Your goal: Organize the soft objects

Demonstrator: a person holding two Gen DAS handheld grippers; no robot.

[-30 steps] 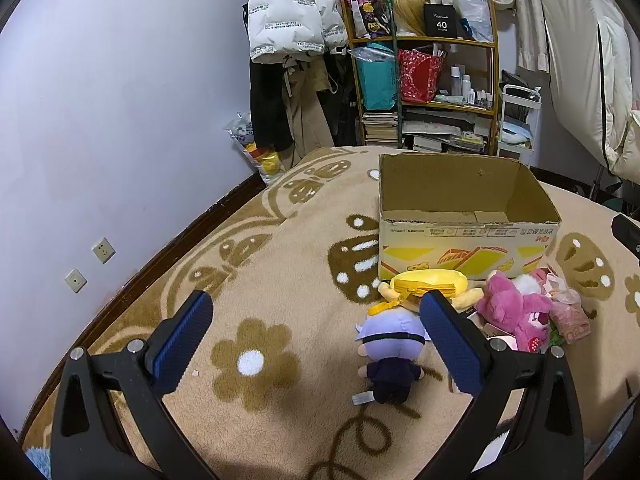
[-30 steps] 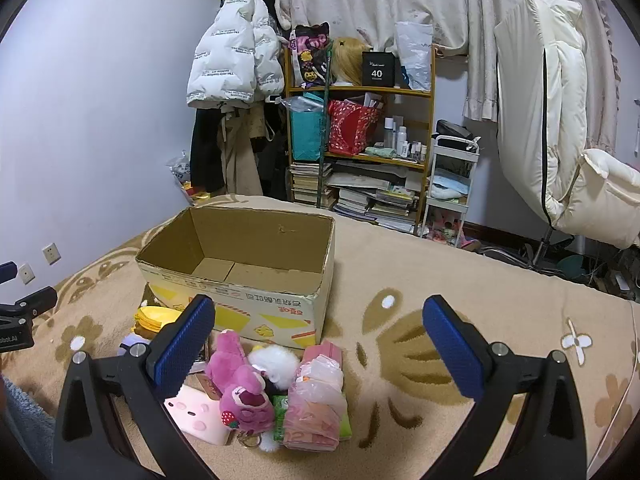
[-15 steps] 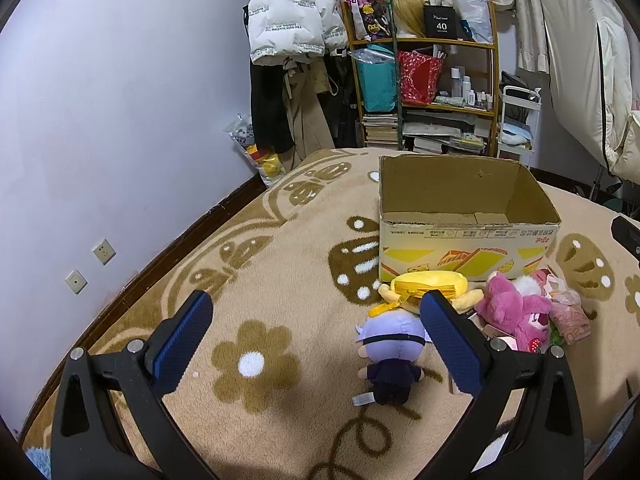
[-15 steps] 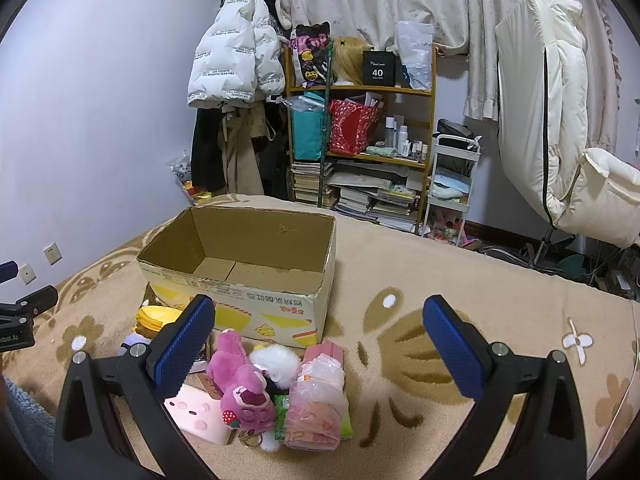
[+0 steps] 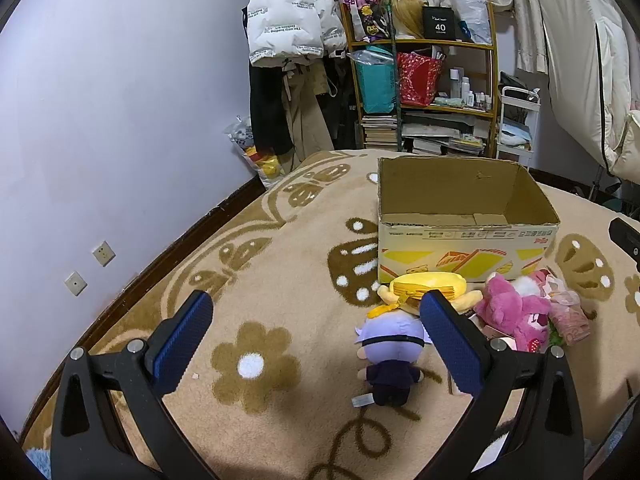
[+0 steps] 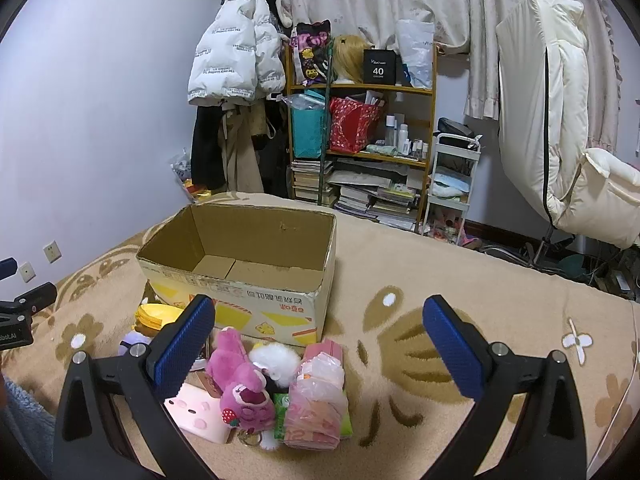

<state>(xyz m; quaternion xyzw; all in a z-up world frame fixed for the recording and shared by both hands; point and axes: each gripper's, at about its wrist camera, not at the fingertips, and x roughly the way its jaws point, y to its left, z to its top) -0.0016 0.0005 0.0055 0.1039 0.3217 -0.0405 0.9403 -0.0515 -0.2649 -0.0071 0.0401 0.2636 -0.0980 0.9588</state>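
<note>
Brown cardboard makes up the box (image 5: 466, 216), which sits open-topped on the patterned beige blanket (image 5: 280, 264), ahead of both tongs with nothing visible inside but its folded bottom flaps. The left gripper (image 5: 316, 336) hangs above the blanket with its blue-padded fingers (image 5: 182, 338) spread wide and nothing between them. Just inside its right finger lies a small doll with a pale purple head (image 5: 390, 344) and dark body, face down or turned away as far as the view allows. Beyond the doll, touching the near wall of the box, is a flat yellow plush (image 5: 428, 286). To the right of that finger lies a pink plush bear (image 5: 514, 312), and past it a crumpled pink plastic packet (image 5: 568, 312). The right gripper (image 6: 320, 340) is likewise open wide and holds nothing. In its view the pile of soft things lies between its left finger and the middle of the gap, in front of the box (image 6: 240, 272): the pink bear (image 6: 240, 380) beside a white fluffy ball (image 6: 276, 360), a pink flat pouch with round spots (image 6: 196, 416) just by the left finger, the plastic packet (image 6: 320, 392) over something green, which I cannot identify. The yellow plush (image 6: 154, 314) and the purple doll (image 6: 134, 340) peek out to the left of that finger. At the far left edge the black frame of the other gripper (image 6: 24, 312) shows.
</note>
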